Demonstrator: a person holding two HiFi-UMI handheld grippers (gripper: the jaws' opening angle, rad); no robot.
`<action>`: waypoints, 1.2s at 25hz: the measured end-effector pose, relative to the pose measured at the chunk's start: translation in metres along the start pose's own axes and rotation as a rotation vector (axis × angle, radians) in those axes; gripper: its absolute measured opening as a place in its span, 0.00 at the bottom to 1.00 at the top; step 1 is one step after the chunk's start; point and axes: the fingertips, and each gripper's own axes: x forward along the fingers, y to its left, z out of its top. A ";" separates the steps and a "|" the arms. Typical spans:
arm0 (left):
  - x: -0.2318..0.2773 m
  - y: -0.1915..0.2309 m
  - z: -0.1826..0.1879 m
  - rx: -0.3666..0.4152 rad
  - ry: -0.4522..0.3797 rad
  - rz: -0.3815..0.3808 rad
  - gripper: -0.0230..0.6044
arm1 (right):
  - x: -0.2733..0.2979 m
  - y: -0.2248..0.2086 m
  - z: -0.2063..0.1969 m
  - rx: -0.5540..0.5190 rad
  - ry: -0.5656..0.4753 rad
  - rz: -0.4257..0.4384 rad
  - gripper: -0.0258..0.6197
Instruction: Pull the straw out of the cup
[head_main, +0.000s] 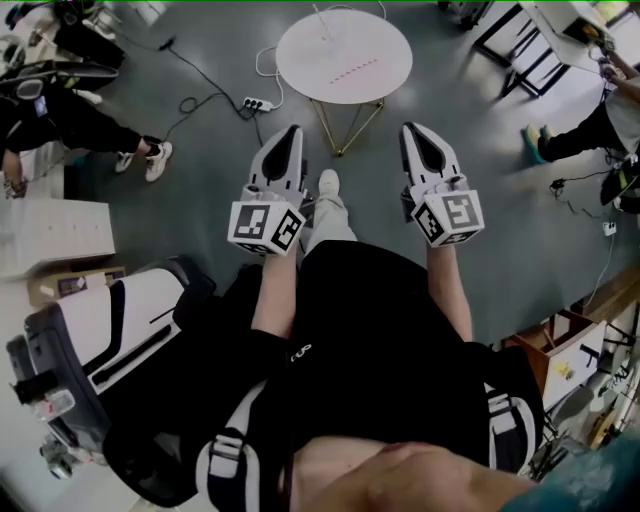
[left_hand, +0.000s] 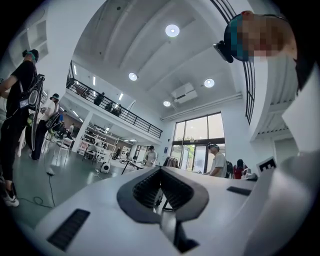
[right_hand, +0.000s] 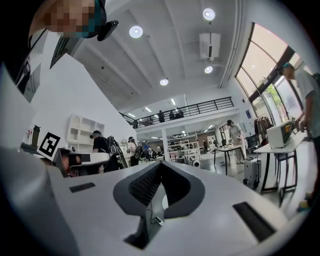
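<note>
On the round white table (head_main: 375, 40) ahead of me stands a thin pale upright thing (head_main: 323, 24), perhaps the straw in a clear cup; it is too small to tell. My left gripper (head_main: 292, 136) and right gripper (head_main: 411, 131) are held side by side at waist height, short of the table, over the grey floor. Both are shut with nothing between the jaws. The left gripper view shows its gripper (left_hand: 160, 170) with jaw tips together, aimed across the hall. The right gripper (right_hand: 161, 165) looks the same in its own view. Neither gripper view shows the cup.
The table stands on thin gold legs (head_main: 342, 125). A power strip (head_main: 258, 103) and cables lie on the floor to its left. A white and black case (head_main: 120, 320) stands at my left. People sit or stand at both sides, and dark table frames (head_main: 520, 45) are at the far right.
</note>
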 end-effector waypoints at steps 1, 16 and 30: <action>0.007 0.007 -0.003 -0.008 0.007 0.005 0.05 | 0.008 -0.003 -0.002 0.002 0.006 0.004 0.06; 0.089 0.092 -0.040 -0.064 0.151 0.069 0.05 | 0.118 -0.096 -0.043 0.097 0.080 -0.055 0.06; 0.201 0.155 -0.056 -0.085 0.259 -0.039 0.05 | 0.214 -0.156 -0.054 0.113 0.095 -0.158 0.06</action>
